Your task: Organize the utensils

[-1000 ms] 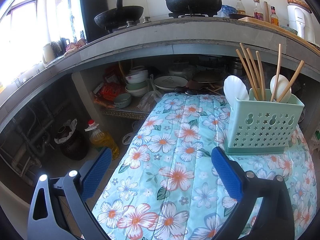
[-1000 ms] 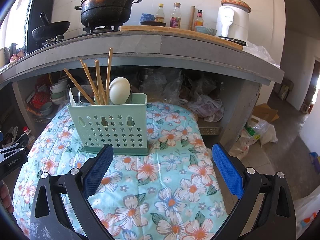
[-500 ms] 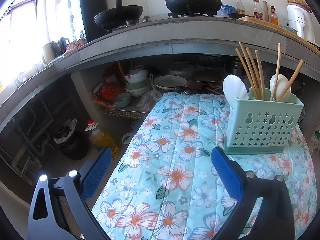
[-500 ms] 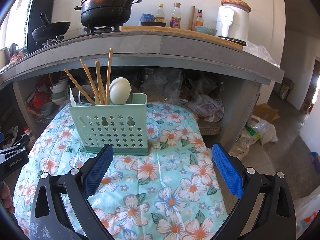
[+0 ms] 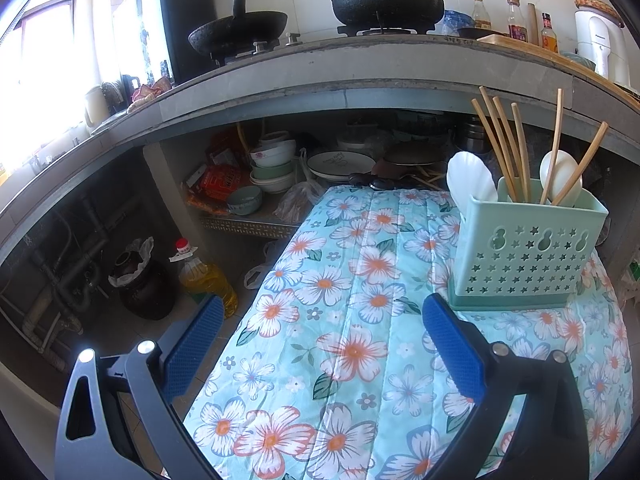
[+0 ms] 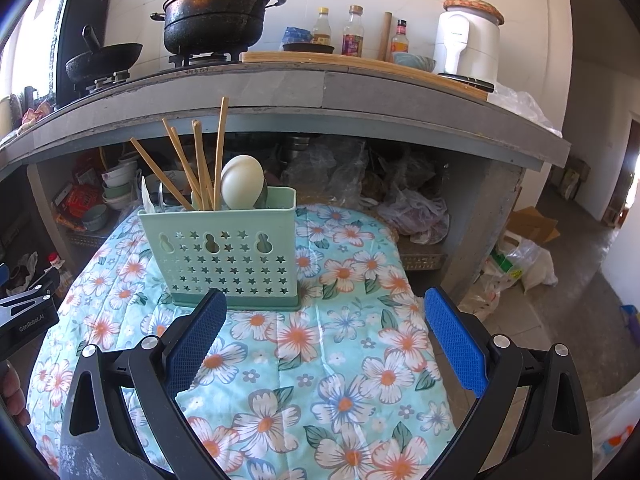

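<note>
A mint-green utensil holder (image 5: 528, 248) (image 6: 228, 252) with star holes stands on the floral cloth (image 5: 340, 320) (image 6: 320, 340). Several wooden chopsticks (image 5: 504, 148) (image 6: 200, 164) and white spoons (image 5: 468, 184) (image 6: 242, 184) stand upright in it. My left gripper (image 5: 320, 344) is open and empty, to the left of and nearer than the holder. My right gripper (image 6: 324, 340) is open and empty, just in front of the holder, to its right. The left gripper's body shows at the left edge of the right wrist view (image 6: 28, 316).
A grey stone counter (image 5: 360, 76) (image 6: 280, 88) overhangs the far side, with a black pot (image 6: 218, 16), a wok (image 5: 236, 36), bottles and a white appliance (image 6: 468, 40) on it. Bowls and plates (image 5: 276, 164) sit on the shelf below. An oil bottle (image 5: 204, 280) stands on the floor.
</note>
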`<action>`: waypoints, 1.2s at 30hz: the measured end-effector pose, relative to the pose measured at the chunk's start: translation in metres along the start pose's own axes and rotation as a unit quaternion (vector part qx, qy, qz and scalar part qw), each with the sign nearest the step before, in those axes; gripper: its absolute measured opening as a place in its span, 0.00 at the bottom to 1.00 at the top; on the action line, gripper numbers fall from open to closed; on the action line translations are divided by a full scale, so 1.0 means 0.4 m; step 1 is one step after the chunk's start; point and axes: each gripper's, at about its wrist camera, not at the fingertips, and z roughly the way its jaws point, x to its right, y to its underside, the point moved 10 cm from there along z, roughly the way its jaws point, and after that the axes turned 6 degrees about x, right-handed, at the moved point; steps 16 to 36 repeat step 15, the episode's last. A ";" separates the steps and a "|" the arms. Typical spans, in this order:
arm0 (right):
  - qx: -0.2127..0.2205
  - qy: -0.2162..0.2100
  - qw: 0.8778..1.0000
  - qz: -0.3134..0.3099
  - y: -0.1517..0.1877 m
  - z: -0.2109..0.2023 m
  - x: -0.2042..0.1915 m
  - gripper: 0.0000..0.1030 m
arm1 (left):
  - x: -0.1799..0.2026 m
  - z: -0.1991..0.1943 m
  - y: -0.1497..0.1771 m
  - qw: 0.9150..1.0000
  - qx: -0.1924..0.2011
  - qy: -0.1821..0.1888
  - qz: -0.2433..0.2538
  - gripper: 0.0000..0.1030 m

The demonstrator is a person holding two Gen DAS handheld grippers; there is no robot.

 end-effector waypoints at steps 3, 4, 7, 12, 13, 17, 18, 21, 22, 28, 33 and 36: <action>0.000 0.000 1.000 0.001 -0.001 0.000 -0.002 0.92 | -0.001 0.000 -0.001 1.000 0.000 0.000 0.000 0.95; 0.000 0.000 1.000 0.001 0.000 0.000 -0.001 0.92 | -0.001 0.001 -0.002 1.000 0.000 0.000 0.000 0.95; 0.000 0.000 1.000 0.001 -0.001 -0.001 -0.001 0.92 | 0.004 -0.002 0.001 1.000 0.003 0.001 0.002 0.95; -0.001 -0.003 1.000 0.002 0.001 0.002 -0.003 0.92 | 0.015 -0.011 0.005 1.000 0.005 0.002 0.003 0.95; -0.001 -0.003 1.000 0.002 0.001 0.002 -0.004 0.92 | 0.016 -0.013 0.004 1.000 0.005 0.002 0.002 0.95; -0.001 -0.004 1.000 0.002 0.002 0.004 -0.005 0.92 | 0.022 -0.017 0.004 1.000 0.006 0.001 0.003 0.95; -0.001 -0.004 1.000 0.002 0.002 0.004 -0.005 0.92 | 0.022 -0.017 0.004 1.000 0.006 0.001 0.003 0.95; -0.001 -0.004 1.000 0.002 0.002 0.004 -0.005 0.92 | 0.022 -0.017 0.004 1.000 0.006 0.001 0.003 0.95; -0.001 -0.004 1.000 0.002 0.002 0.004 -0.005 0.92 | 0.022 -0.017 0.004 1.000 0.006 0.001 0.003 0.95; -0.001 -0.004 1.000 0.002 0.002 0.004 -0.005 0.92 | 0.022 -0.017 0.004 1.000 0.006 0.001 0.003 0.95; -0.001 -0.004 1.000 0.002 0.002 0.004 -0.005 0.92 | 0.022 -0.017 0.004 1.000 0.006 0.001 0.003 0.95; -0.001 -0.004 1.000 0.002 0.002 0.004 -0.005 0.92 | 0.022 -0.017 0.004 1.000 0.006 0.001 0.003 0.95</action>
